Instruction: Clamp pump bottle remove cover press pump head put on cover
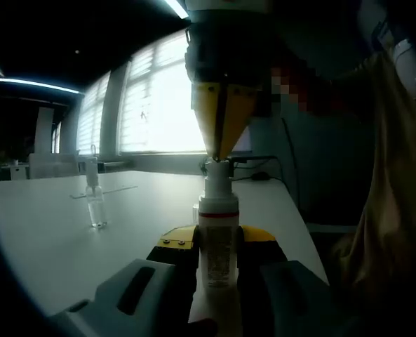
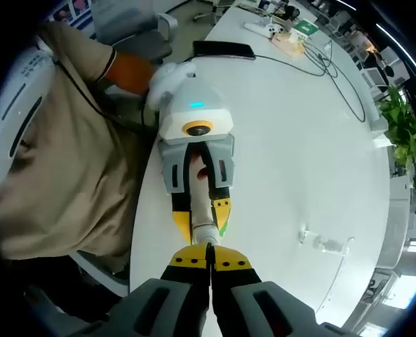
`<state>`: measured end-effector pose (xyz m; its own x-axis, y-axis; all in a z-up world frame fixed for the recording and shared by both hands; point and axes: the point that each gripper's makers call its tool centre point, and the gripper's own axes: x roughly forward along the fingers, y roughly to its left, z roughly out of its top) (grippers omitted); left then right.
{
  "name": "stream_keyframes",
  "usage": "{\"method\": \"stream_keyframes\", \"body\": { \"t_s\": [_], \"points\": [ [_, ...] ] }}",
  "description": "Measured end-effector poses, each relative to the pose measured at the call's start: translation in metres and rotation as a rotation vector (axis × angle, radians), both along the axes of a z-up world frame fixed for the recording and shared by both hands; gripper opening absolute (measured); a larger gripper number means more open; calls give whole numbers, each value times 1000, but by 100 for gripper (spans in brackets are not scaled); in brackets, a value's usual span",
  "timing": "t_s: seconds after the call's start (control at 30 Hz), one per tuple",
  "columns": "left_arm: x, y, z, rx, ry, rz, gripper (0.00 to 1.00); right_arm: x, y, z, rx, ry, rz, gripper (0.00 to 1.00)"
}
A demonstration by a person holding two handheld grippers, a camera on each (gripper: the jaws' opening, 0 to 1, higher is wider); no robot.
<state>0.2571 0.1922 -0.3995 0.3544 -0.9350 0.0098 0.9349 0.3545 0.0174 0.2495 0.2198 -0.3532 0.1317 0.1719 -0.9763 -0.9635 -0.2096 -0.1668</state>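
Left gripper view: left gripper [image 1: 218, 261] jaws were clamped on the pump bottle [image 1: 217, 242], held upright just above the white table [image 1: 46, 239]. Right gripper [image 1: 222, 144] came down from above, yellow tips pressed together on the pump head [image 1: 217, 169]. Farther left on the table a clear cover [image 1: 95, 203] stood upright, well apart; bright windows [image 1: 162, 98] behind.

Right gripper view: right gripper [image 2: 209, 258] jaws were closed, tips touching the pump head [image 2: 206, 232]. Beyond it, left gripper [image 2: 200, 207] gripped the bottle, a person's sleeve [image 2: 67, 154] at left. Cover [image 2: 328, 244] lay farther right; cables [image 2: 320, 60] and a plant [image 2: 402, 123] at far edge.
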Motion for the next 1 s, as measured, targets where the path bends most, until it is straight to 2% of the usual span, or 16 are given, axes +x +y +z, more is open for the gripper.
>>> {"method": "stream_keyframes", "body": {
  "t_s": [0.63, 1.0],
  "points": [
    [0, -1, 0, 0, 0, -2, 11, 0, 0, -8, -24, 26, -23, 0],
    [-1, -1, 0, 0, 1, -4, 12, -1, 0, -7, -33, 15, -11, 0]
  ]
}}
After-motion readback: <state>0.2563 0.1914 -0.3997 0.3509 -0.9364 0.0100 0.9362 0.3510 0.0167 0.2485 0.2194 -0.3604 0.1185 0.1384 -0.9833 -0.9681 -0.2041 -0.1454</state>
